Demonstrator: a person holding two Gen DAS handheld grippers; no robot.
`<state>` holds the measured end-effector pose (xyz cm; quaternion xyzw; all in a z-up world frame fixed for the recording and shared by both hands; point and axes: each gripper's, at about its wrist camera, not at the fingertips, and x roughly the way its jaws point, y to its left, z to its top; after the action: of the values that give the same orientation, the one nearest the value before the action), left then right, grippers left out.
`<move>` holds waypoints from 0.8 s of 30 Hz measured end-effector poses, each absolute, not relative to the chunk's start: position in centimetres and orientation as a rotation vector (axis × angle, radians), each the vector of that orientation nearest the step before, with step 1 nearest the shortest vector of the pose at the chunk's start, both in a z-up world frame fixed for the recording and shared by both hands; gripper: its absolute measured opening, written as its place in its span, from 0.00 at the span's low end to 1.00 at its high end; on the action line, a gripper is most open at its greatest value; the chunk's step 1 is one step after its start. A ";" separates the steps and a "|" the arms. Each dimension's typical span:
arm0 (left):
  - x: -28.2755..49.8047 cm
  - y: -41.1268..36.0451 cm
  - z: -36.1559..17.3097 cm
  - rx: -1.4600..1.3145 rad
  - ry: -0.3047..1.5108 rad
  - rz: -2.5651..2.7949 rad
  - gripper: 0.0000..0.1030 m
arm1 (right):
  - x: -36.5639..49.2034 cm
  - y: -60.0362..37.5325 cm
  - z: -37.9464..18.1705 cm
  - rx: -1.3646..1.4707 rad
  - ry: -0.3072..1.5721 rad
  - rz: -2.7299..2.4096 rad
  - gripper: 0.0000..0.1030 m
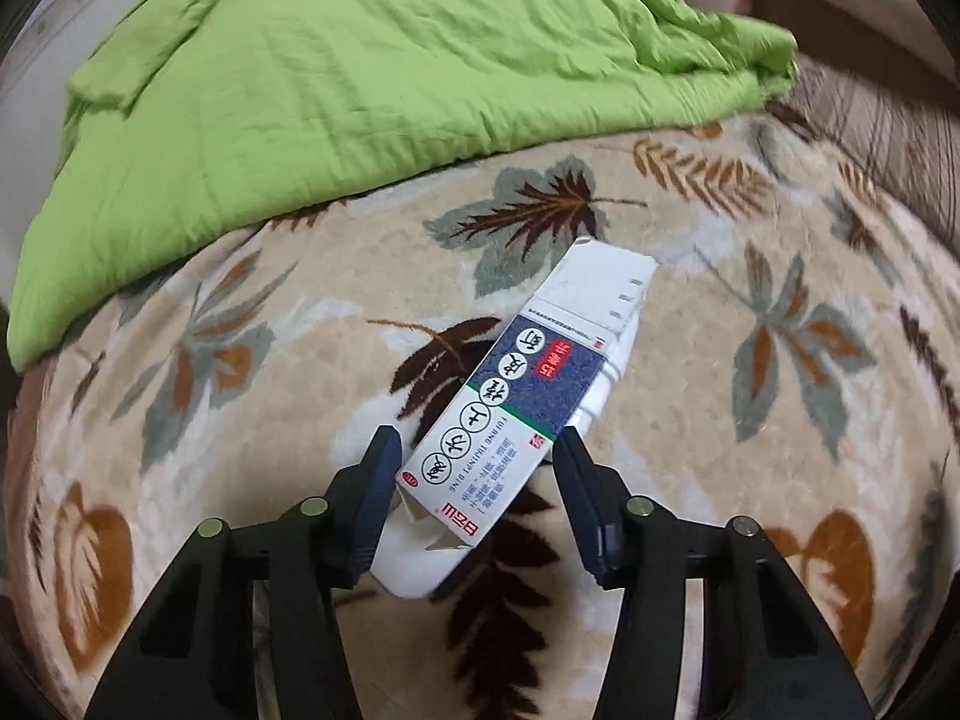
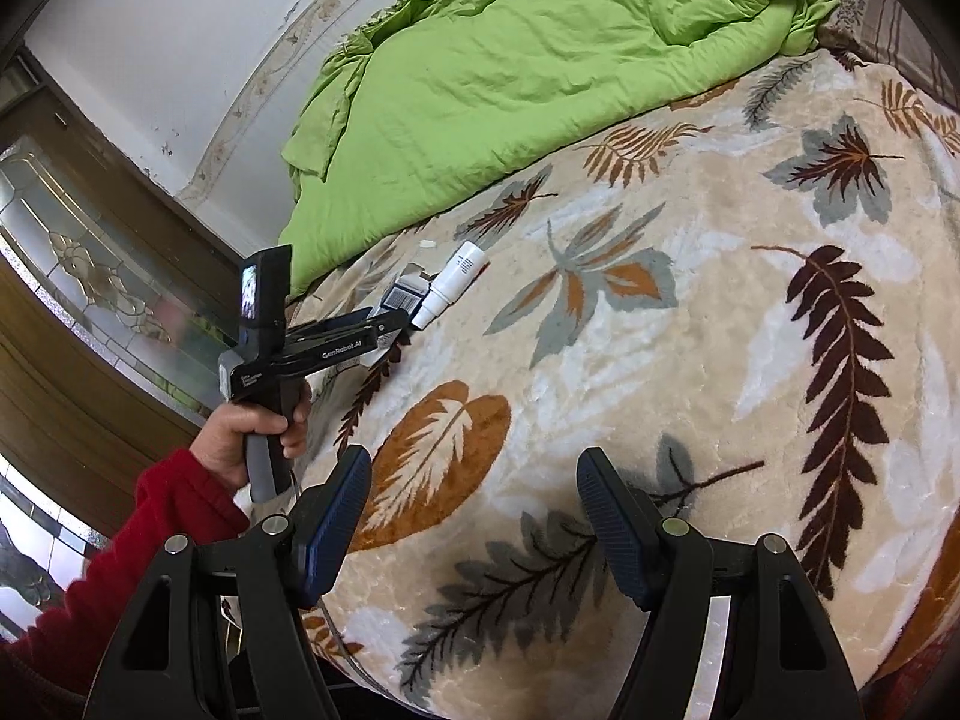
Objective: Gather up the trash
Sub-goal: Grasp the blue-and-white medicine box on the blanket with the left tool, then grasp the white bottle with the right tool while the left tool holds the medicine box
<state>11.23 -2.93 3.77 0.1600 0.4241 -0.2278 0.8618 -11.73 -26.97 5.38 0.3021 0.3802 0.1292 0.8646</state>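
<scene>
A long white and blue medicine box lies on the leaf-patterned blanket. My left gripper is open, its two fingers on either side of the box's near end; whether they touch it is unclear. In the right wrist view the left gripper reaches over the bed's left edge toward the box, and a small white bottle lies beside the box. A tiny white cap lies a little beyond them. My right gripper is open and empty above the blanket.
A crumpled green quilt covers the far part of the bed and also shows in the left wrist view. A white wall and a wooden door with patterned glass stand left of the bed.
</scene>
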 end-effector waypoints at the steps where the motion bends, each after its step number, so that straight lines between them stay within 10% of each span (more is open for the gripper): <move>1: 10.8 -2.8 4.0 0.311 0.884 -0.466 0.45 | -11.7 -26.9 5.4 0.635 0.797 0.272 0.73; 24: -4.5 3.2 7.1 -0.241 0.768 -0.119 0.43 | 2.7 -22.5 6.9 0.590 0.925 0.224 0.69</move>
<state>-4.53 3.22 7.15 -0.1171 0.3734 -0.0578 0.9184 2.73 -22.49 6.92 0.2799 0.4387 0.1064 0.8473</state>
